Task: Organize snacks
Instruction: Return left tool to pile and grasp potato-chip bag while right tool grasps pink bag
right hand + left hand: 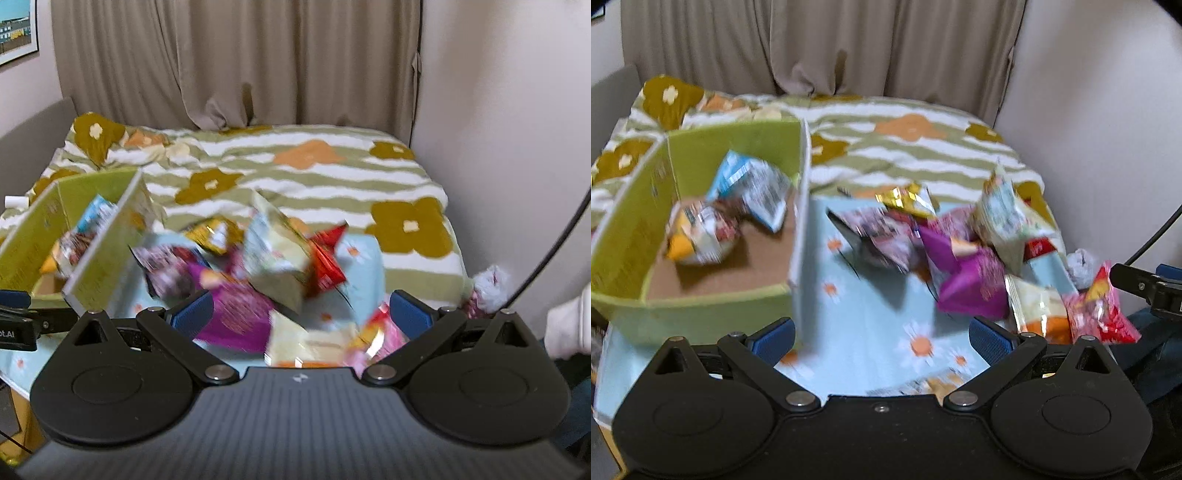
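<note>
A green cardboard box (713, 310) with a brown floor stands open at the left of the left wrist view, holding 2 snack packets: a blue-and-silver one (750, 188) leaning at its far wall and a yellow-and-white one (701, 236) in front. Right of the box, loose packets are heaped at centre right, among them a purple bag (971, 280), a gold one (908, 201) and a pale upright one (1004, 218).

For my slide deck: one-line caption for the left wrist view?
Open left gripper faces a green box holding two snacks, loose packets piled to its right.
</note>
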`<state>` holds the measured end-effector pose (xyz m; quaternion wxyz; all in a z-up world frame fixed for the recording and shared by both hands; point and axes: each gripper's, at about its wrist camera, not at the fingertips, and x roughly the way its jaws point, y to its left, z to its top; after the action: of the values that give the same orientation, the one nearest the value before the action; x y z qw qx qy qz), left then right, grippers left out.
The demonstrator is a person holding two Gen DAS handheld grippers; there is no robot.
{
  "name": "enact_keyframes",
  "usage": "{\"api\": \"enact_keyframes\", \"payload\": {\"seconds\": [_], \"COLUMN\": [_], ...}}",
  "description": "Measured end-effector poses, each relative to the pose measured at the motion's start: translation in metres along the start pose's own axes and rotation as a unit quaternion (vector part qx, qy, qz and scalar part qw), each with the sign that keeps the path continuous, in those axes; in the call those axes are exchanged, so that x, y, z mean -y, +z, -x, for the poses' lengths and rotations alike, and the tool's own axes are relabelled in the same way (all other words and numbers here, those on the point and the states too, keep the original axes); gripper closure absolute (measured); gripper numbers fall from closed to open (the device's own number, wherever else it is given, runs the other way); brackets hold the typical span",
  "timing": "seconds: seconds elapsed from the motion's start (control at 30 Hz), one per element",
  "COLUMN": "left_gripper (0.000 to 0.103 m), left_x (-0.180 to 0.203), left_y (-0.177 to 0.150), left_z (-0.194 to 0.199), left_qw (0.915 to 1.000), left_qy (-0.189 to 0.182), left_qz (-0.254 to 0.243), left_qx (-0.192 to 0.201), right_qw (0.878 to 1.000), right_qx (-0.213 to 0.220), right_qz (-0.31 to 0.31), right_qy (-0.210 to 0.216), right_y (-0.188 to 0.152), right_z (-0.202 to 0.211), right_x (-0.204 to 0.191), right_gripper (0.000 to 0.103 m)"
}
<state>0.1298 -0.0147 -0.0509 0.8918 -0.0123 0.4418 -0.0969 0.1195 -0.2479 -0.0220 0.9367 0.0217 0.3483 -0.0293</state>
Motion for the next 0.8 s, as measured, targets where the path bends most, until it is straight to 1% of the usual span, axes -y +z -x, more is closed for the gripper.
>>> {"api": "enact_keyframes", "payload": {"seconds": [0.13, 0.27, 0.4, 0.5, 0.57, 0.63, 0.67, 0.7, 0.73, 0.8], "left_gripper": [0.001, 0.003, 0.006, 0.006, 0.006, 0.010, 0.014, 0.024, 0.024, 0.025], "left_x": [0.020, 0.039, 0.048, 0.050, 0.049, 0.047, 0.045, 0.043, 0.042, 0.038], "left_y": [-0.015, -0.028, -0.039, -0.046, -0.051, -0.056, -0.059, -0.061, -0.063, -0.065], "left_z": [-0.023, -0.045, -0.065, -0.077, -0.085, -0.093, -0.097, -0.100, -0.103, -0.104], "left_qw": [0.9996, 0.9984, 0.9962, 0.9940, 0.9919, 0.9895, 0.9883, 0.9872, 0.9862, 0.9865], "left_qy": [0.009, 0.020, 0.029, 0.038, 0.038, 0.034, 0.033, 0.030, 0.030, 0.026], "left_qz": [0.010, 0.000, 0.001, 0.000, 0.005, 0.016, 0.022, 0.027, 0.031, 0.037], "left_qx": [-0.027, -0.052, -0.082, -0.103, -0.121, -0.140, -0.147, -0.154, -0.160, -0.158], "right_qw": [1.000, 0.999, 0.999, 0.998, 0.998, 0.997, 0.997, 0.997, 0.997, 0.997], "right_qx": [-0.018, -0.036, -0.045, -0.056, -0.063, -0.070, -0.074, -0.077, -0.079, -0.082], "right_qz": [-0.010, -0.007, 0.001, 0.003, 0.004, 0.006, 0.007, 0.008, 0.009, 0.009], "right_qy": [-0.006, -0.017, -0.024, -0.019, -0.015, -0.013, -0.011, -0.011, -0.010, -0.007], "right_y": [-0.020, -0.035, -0.046, -0.053, -0.057, -0.061, -0.062, -0.064, -0.065, -0.066], "right_z": [-0.014, -0.032, -0.047, -0.058, -0.064, -0.069, -0.072, -0.075, -0.077, -0.081], "right_x": [0.028, 0.049, 0.064, 0.070, 0.072, 0.071, 0.071, 0.071, 0.070, 0.070], "right_gripper": [0.000, 0.000, 0.000, 0.000, 0.000, 0.000, 0.000, 0.000, 0.000, 0.000]}}
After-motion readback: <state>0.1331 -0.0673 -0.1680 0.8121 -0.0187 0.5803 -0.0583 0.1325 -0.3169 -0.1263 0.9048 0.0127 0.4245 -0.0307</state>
